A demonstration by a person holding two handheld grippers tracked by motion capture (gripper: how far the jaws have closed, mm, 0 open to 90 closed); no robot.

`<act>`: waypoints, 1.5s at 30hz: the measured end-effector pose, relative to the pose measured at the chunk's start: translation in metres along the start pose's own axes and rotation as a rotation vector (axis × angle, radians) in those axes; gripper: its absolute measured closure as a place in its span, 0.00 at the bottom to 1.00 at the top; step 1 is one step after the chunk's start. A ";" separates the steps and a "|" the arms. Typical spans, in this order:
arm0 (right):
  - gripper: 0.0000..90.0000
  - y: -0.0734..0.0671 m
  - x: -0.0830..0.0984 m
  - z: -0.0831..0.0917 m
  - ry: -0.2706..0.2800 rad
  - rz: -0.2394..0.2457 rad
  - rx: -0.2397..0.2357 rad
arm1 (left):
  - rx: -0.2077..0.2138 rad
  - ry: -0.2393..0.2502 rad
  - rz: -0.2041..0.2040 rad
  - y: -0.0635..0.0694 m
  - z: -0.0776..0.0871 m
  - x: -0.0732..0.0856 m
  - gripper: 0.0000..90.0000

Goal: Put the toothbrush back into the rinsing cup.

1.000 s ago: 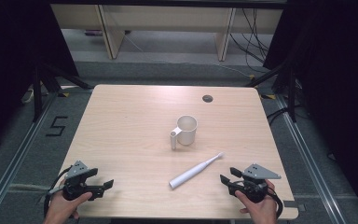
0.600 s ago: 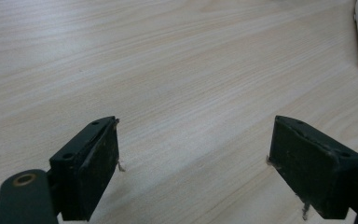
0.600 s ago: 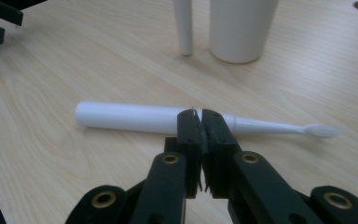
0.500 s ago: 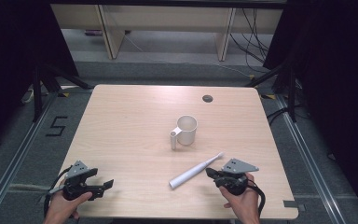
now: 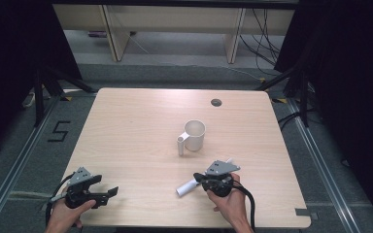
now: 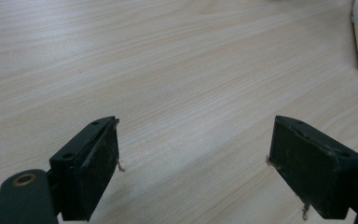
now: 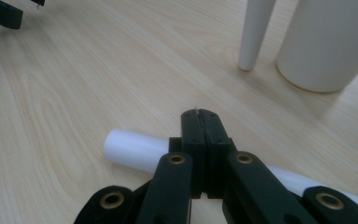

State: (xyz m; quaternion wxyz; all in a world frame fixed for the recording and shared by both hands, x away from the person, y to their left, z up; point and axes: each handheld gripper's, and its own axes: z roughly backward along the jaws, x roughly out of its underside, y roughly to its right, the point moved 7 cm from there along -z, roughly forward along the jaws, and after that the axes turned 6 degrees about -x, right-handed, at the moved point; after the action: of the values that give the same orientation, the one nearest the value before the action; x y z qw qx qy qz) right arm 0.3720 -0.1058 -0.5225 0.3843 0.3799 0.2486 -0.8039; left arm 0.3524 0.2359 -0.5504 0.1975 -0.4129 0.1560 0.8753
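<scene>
The right gripper (image 5: 197, 178) has travelled inward from the near right corner of the light wooden tabletop (image 5: 126, 126) and now sits over the white cylindrical handle-like stick (image 5: 186, 187), which lies diagonally near the near edge, short of the white handled cup (image 5: 194, 135) at the centre. Its jaws have just closed and are pressed together above the stick, not around it (nothing lies between them in the right gripper view). Judgement: no grasp has been made; the jaws would need reopening before pickup. The left gripper (image 5: 112, 191) rests spread at the near left corner, empty, unmoved.
</scene>
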 end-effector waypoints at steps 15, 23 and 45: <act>1.00 -0.017 -0.005 -0.040 -0.083 0.017 -0.047 | -0.001 0.015 0.007 0.000 -0.001 -0.001 0.17; 1.00 -0.022 -0.002 -0.048 -0.126 0.011 -0.059 | 0.003 0.004 -0.004 0.000 0.000 -0.001 0.17; 1.00 -0.035 0.011 -0.037 -0.175 0.023 -0.117 | 0.002 0.020 0.005 0.001 0.001 -0.002 0.17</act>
State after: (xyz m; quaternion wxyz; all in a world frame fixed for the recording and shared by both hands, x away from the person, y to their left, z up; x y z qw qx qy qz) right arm 0.3546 -0.0647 -0.5490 0.4352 0.2880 0.2561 -0.8137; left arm 0.3525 0.2352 -0.5477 0.1939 -0.4211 0.1599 0.8715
